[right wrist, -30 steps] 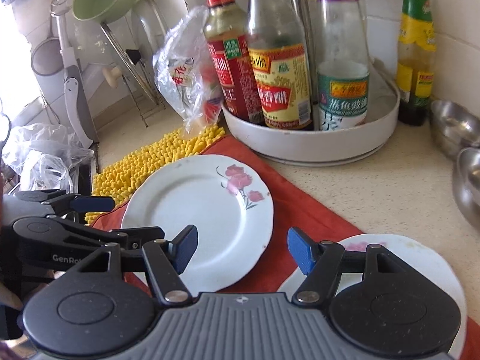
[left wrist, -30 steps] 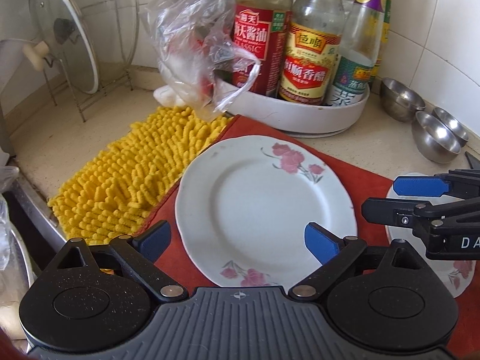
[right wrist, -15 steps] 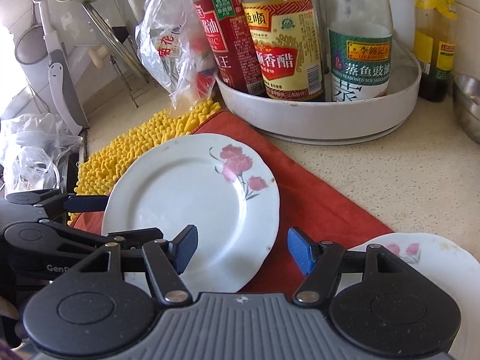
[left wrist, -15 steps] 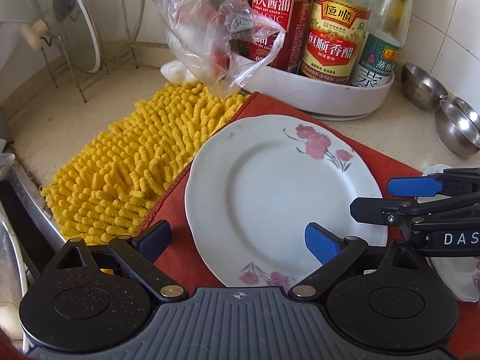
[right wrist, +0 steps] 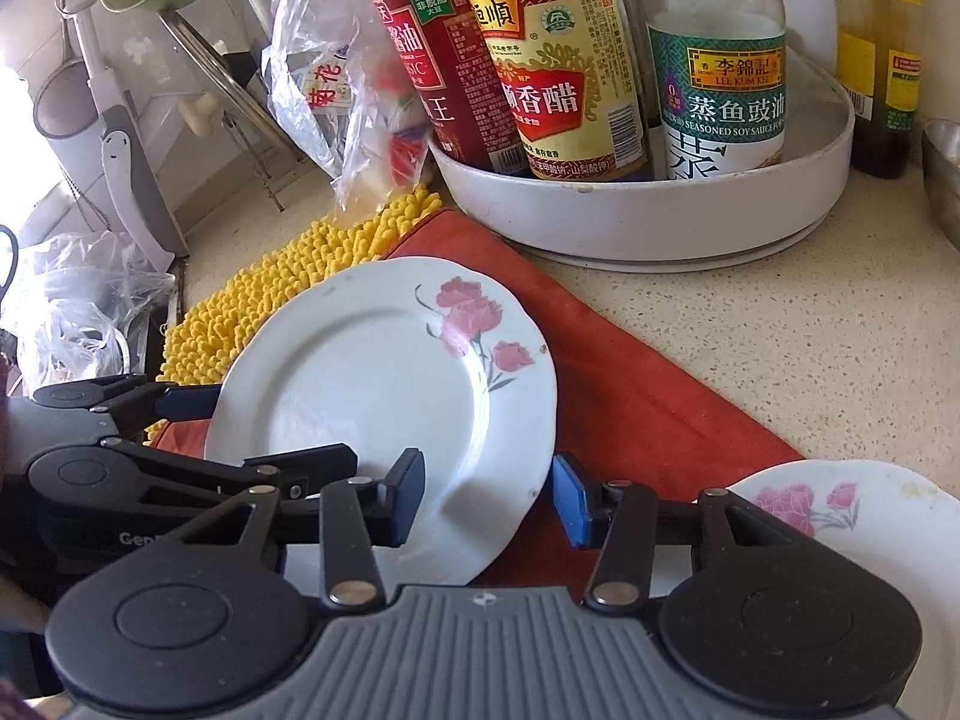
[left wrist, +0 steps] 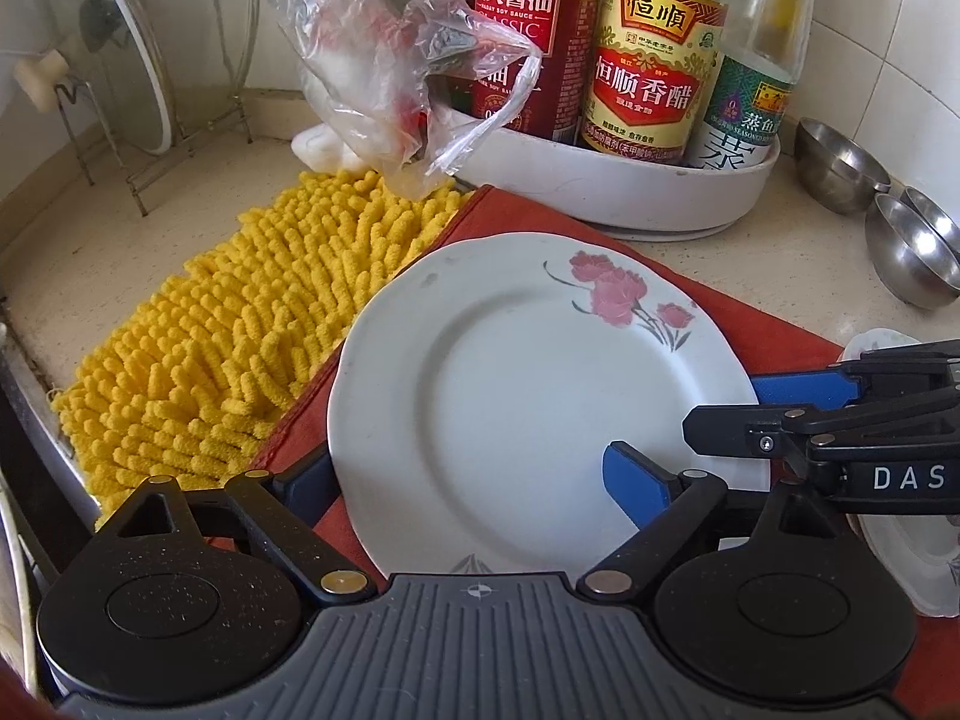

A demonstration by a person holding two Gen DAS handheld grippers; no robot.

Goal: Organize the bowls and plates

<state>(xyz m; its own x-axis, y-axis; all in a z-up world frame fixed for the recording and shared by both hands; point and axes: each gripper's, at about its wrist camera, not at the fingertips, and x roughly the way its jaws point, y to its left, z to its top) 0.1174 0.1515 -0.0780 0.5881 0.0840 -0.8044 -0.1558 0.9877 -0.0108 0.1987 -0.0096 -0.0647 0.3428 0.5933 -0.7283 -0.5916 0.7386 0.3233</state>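
Left wrist view: a white plate (left wrist: 528,396) with pink flowers lies on a red cloth (left wrist: 774,330) on a speckled counter (left wrist: 798,252), its rim raised toward the camera. The left gripper (left wrist: 474,483) straddles the plate's near edge, jaws spread wide; one blue pad sits under the rim at 8 o'clock, the other over the plate at 4 o'clock, neither pressing it. The right gripper (left wrist: 780,396) reaches in at 3 o'clock, one pad at the plate's rim. A yellow mat (left wrist: 252,324) lies at 9 o'clock, a white tray (left wrist: 600,192) of bottles at 12 o'clock, steel bowls (left wrist: 900,240) at 2 o'clock.

Right wrist view: the right gripper's (right wrist: 489,501) jaws have just been closing, and now bracket the plate's (right wrist: 372,396) near-right edge, one pad over the plate, the other just beside the rim; a firm pinch cannot be told. A second plate (right wrist: 870,516) lies at 4 o'clock.
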